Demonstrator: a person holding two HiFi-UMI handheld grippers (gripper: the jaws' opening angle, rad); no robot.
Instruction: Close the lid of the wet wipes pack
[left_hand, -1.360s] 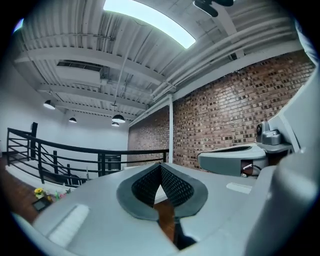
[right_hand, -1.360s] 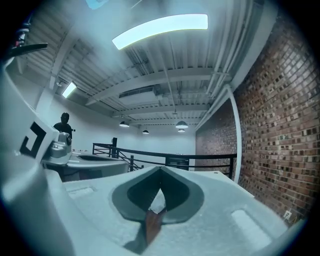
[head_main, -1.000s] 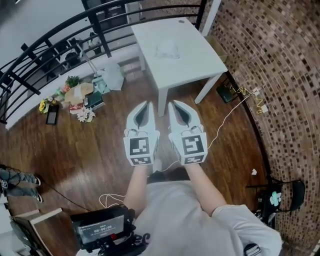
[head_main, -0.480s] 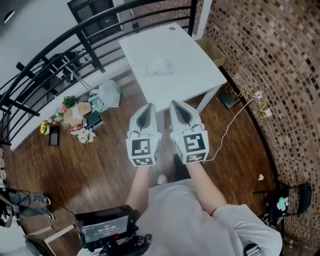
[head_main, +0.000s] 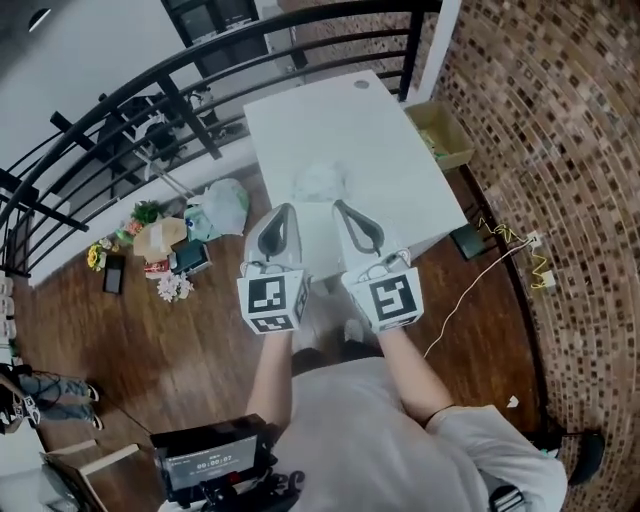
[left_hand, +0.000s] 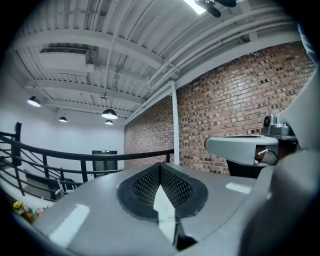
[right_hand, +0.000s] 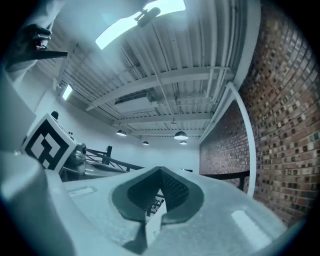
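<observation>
The wet wipes pack (head_main: 320, 182) is a pale, see-through packet lying near the middle of the white table (head_main: 400, 170); its lid is too small to make out. In the head view my left gripper (head_main: 285, 212) and right gripper (head_main: 344, 207) are held side by side over the table's near edge, their tips just short of the pack. Both are shut with nothing in them. The left gripper view shows its jaws (left_hand: 161, 166) pressed together, aimed at the brick wall and ceiling. The right gripper's jaws (right_hand: 161, 171) are likewise together, and neither gripper view shows the pack.
A black railing (head_main: 200, 75) curves behind the table. Bags, flowers and clutter (head_main: 165, 245) lie on the wood floor at the left. A cardboard box (head_main: 443, 132) stands by the brick wall (head_main: 560, 150), and a cable (head_main: 500, 245) runs across the floor at the right.
The person has stepped up to the table. The table and pack now lie closer, and both grippers have come from over the floor to over the table's near edge, still shut.
</observation>
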